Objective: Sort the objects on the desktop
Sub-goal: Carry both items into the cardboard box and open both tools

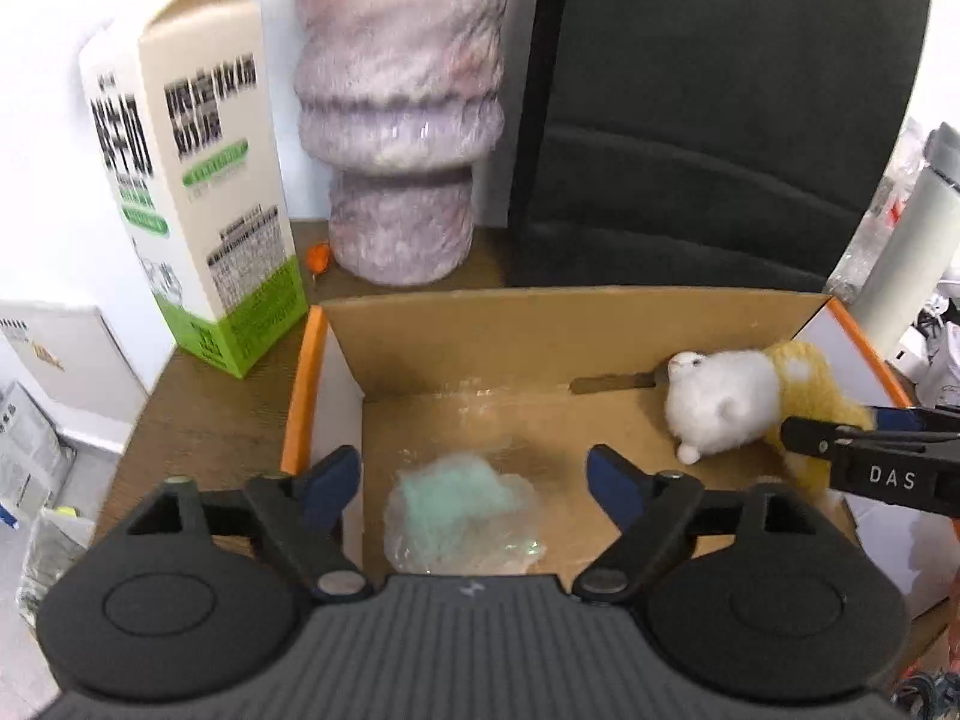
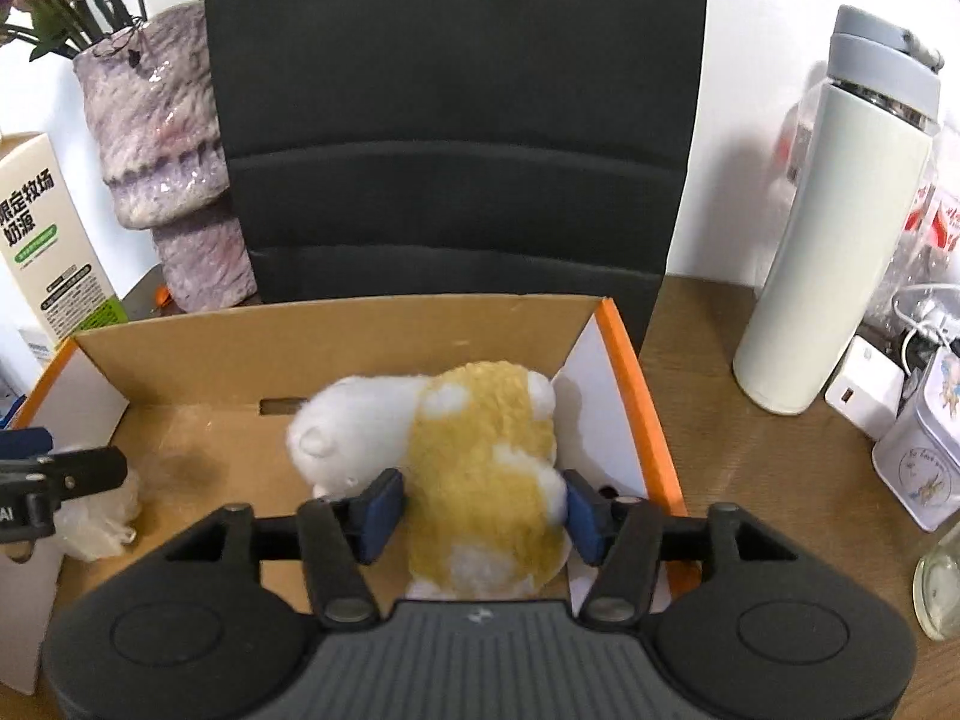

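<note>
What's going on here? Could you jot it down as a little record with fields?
Container: cardboard box with orange edges, on a wooden desk
In the box: plush toy, plastic bag
Left gripper: open above the bag
Right gripper: jaws either side of the toy, grip unclear
Behind the box: milk carton, vase

Milk carton (image 1: 198,192): print blurred, unreadable. Vase (image 1: 399,108): top cut off. Plush toy (image 2: 474,474): underside hidden behind gripper body.
</note>
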Demonstrator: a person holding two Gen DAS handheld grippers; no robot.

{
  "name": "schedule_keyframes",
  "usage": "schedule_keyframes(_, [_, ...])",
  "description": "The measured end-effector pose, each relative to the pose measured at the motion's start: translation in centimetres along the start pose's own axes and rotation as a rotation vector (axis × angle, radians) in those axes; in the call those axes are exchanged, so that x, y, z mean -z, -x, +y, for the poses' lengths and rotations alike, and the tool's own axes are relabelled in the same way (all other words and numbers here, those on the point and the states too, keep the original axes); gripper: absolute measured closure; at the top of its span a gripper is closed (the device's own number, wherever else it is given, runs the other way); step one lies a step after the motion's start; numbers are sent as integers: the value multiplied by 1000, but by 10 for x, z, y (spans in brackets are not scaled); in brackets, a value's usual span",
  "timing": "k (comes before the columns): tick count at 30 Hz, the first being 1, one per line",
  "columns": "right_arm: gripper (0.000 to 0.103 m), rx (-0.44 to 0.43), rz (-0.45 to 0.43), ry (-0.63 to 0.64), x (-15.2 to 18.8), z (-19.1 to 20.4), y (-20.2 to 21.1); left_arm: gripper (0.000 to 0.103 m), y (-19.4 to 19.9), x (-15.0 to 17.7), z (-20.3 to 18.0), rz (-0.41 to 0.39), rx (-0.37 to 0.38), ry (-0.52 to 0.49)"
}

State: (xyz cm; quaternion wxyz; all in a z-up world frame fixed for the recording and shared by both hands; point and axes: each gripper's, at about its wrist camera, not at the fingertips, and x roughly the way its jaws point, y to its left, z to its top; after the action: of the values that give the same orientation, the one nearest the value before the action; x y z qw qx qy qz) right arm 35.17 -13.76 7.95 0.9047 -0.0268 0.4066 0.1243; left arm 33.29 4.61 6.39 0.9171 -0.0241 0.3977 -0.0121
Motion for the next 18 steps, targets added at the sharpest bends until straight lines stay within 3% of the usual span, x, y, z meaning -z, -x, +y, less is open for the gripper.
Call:
schedule_keyframes(1, [33,-6,-2,2,-1,0,4,0,6,-1,0,-26,2,-11])
schedule_keyframes(4, [29,-18,-30,8,-4,-2,23,0,19,-4,-1,-70,-1,-24])
schedule_keyframes(10, [23,-84,-44,-5,4,-16,67,0,59,5,-1,-123,17,45])
schedule_keyframes(14, [19,-134,-34,4,24,-17,86,0,92,36,-15,-133,41,21])
schedule_keyframes(18, [18,-122,-37,43,53,-16,105,0,117,69,-20,-124,-27,16])
